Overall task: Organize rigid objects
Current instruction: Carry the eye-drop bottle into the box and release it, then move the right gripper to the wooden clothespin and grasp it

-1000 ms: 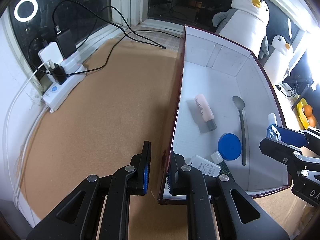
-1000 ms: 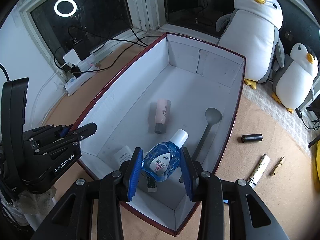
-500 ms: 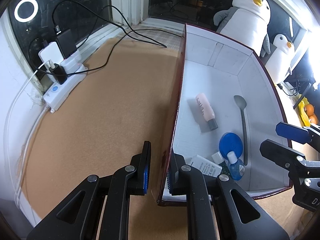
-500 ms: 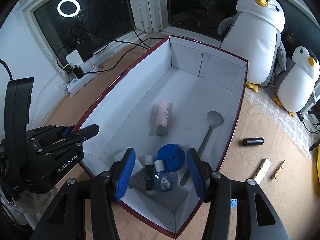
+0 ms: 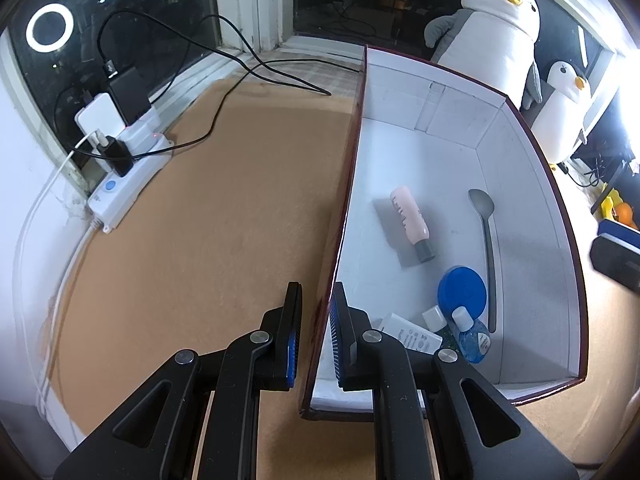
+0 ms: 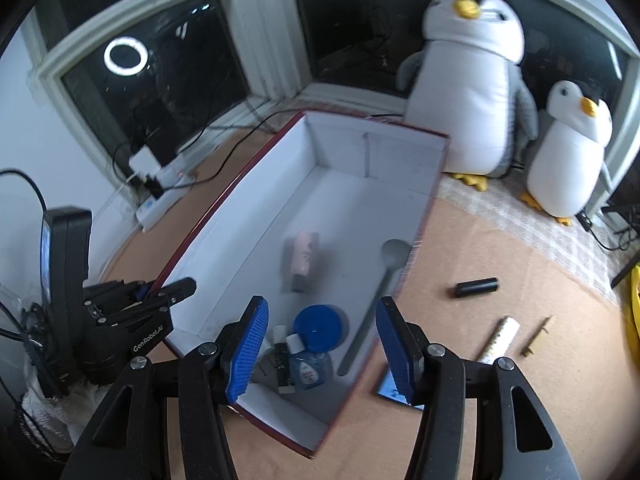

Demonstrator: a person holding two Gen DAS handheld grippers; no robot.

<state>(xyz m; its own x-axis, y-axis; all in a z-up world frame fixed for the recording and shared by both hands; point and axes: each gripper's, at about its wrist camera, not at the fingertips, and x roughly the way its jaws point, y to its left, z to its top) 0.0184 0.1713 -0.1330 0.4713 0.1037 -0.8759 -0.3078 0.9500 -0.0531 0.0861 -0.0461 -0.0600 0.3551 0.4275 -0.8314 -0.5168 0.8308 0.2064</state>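
Note:
A white box with a dark red rim (image 5: 540, 152) (image 6: 424, 216) holds a pink bottle (image 5: 410, 222) (image 6: 301, 258), a grey spoon (image 5: 486, 236) (image 6: 380, 292), a round blue lid (image 5: 462, 288) (image 6: 320, 328), a small blue bottle (image 5: 472, 336) (image 6: 310, 366) and a white tube (image 5: 408, 334). My left gripper (image 5: 314, 340) (image 6: 160, 292) is shut on the box's left wall near the front corner. My right gripper (image 6: 322, 354) is open and empty above the box's front end. A black cylinder (image 6: 476, 287), a white stick (image 6: 498, 340) and a brass piece (image 6: 538, 338) lie right of the box.
Two plush penguins (image 6: 472, 80) (image 6: 570, 148) stand behind the box. A white power strip with chargers and cables (image 5: 120, 168) (image 6: 156, 196) lies by the window at the left. A flat blue item (image 6: 390, 390) lies under my right finger. Brown mat surrounds the box.
My right gripper opened and let the blue bottle fall into the box's front end, then rose and pulled back to the right. My left gripper has stayed clamped on the wall.

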